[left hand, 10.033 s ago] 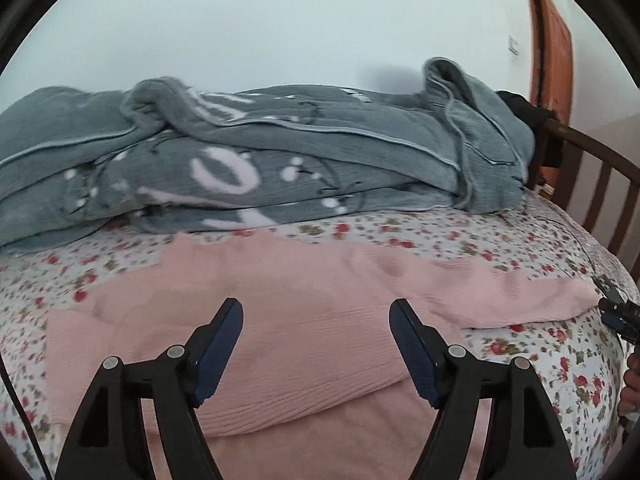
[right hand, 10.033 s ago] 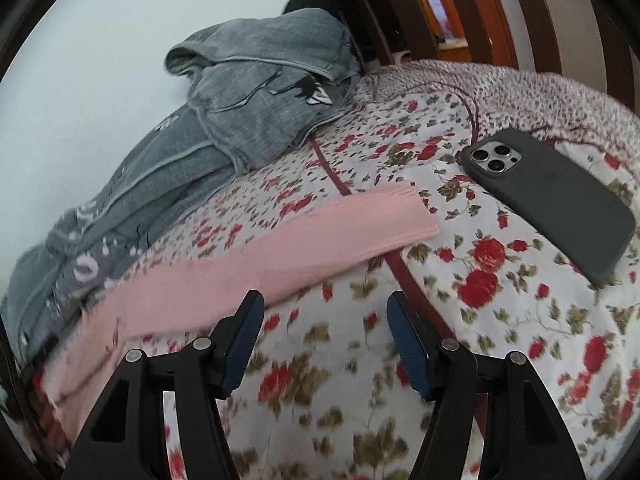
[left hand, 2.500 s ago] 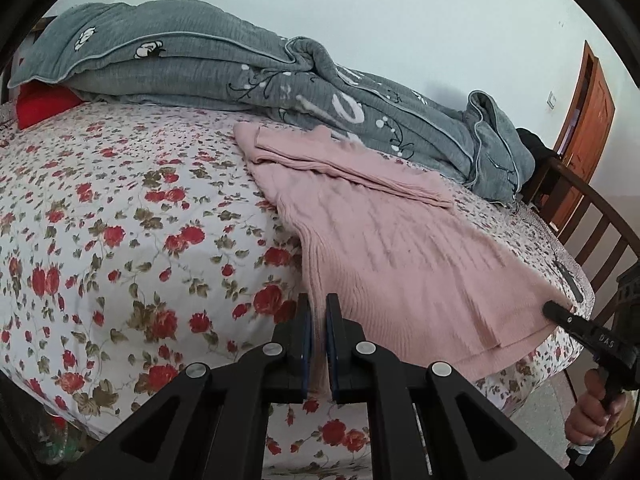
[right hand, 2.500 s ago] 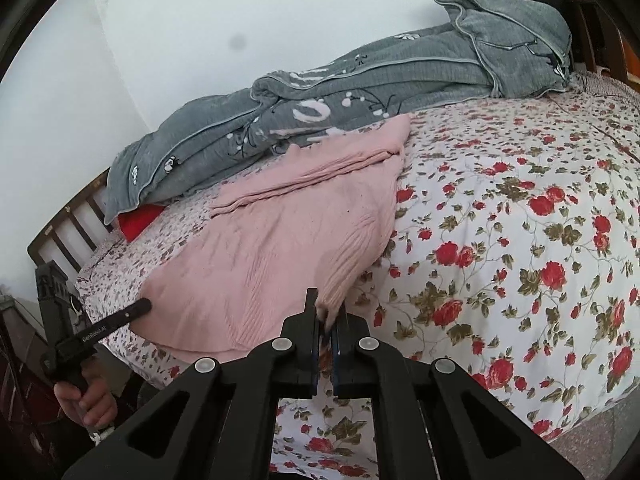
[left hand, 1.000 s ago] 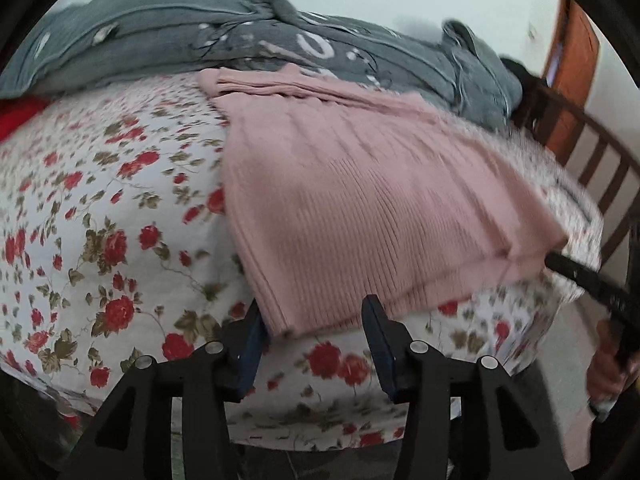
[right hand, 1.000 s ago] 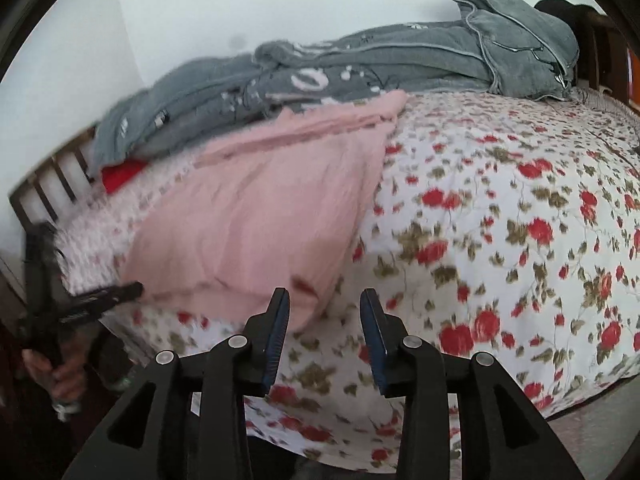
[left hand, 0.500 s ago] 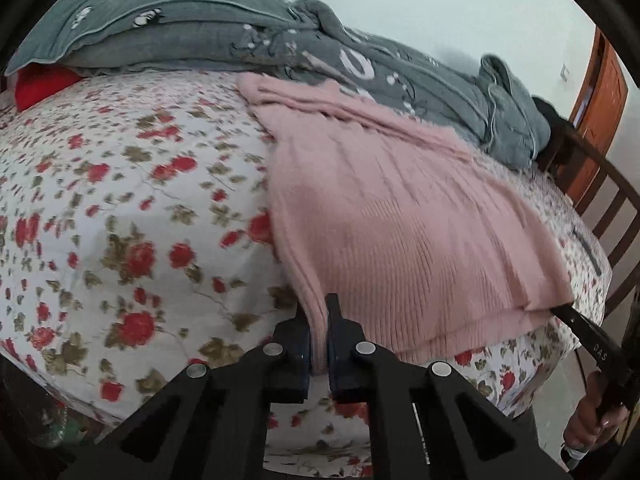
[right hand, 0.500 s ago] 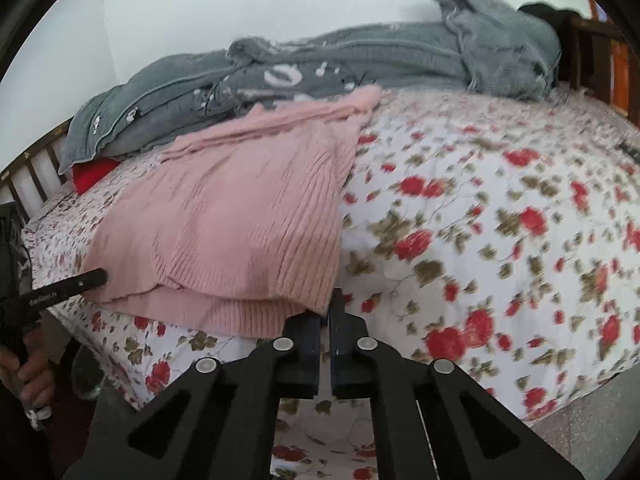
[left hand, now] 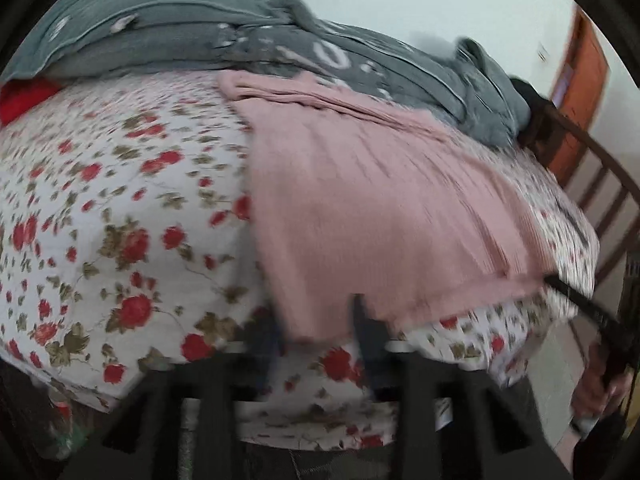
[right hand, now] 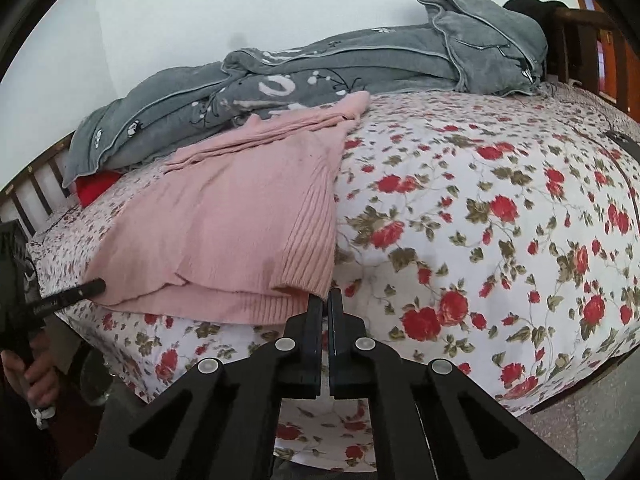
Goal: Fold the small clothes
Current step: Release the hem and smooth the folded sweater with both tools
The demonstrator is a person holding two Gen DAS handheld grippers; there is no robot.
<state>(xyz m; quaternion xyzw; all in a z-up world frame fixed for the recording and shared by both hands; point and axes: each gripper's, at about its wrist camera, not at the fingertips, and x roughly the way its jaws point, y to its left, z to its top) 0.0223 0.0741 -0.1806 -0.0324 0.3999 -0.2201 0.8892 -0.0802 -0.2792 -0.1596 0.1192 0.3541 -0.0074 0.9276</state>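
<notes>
Left tool (left hand: 316,332): jaws opening, frame heavily motion-blurred. The near left corner of the pink sweater (left hand: 380,216) hangs between the fingers, but I can't tell if either pad touches it. Finger outlines smear into the fabric edge.

Pink sweater lies folded on the bed (left hand: 100,208), near the edge that faces the cameras, far end against the grey blanket (left hand: 240,40). Its sleeves look folded across the top; the blur hides detail.

Left to right, left wrist view:
- a red item (left hand: 24,96) pokes out under the blanket, mostly hidden
- floral bedsheet, bare
- the sweater
- wooden bed rails (left hand: 608,184), with an orange door (left hand: 580,76) behind them
- the right tool comes in from the right edge as a dark bar, tip at the sweater's right corner, with the hand (left hand: 604,384) below it, blurred and cut off

Right tool (right hand: 324,300): jaws closed tight, tips at the sweater's lower right hem corner. The contact spot is right at the fingertips; I can't confirm any cloth between the pads.

Right wrist view, left to right:
- the left tool's dark finger touches the sweater's left corner, with the hand (right hand: 32,368) partly cut by the frame
- the sweater (right hand: 224,220), two layers visible at the hem
- open sheet
- a dark flat object (right hand: 622,142) at the far right, clipped by the edge
</notes>
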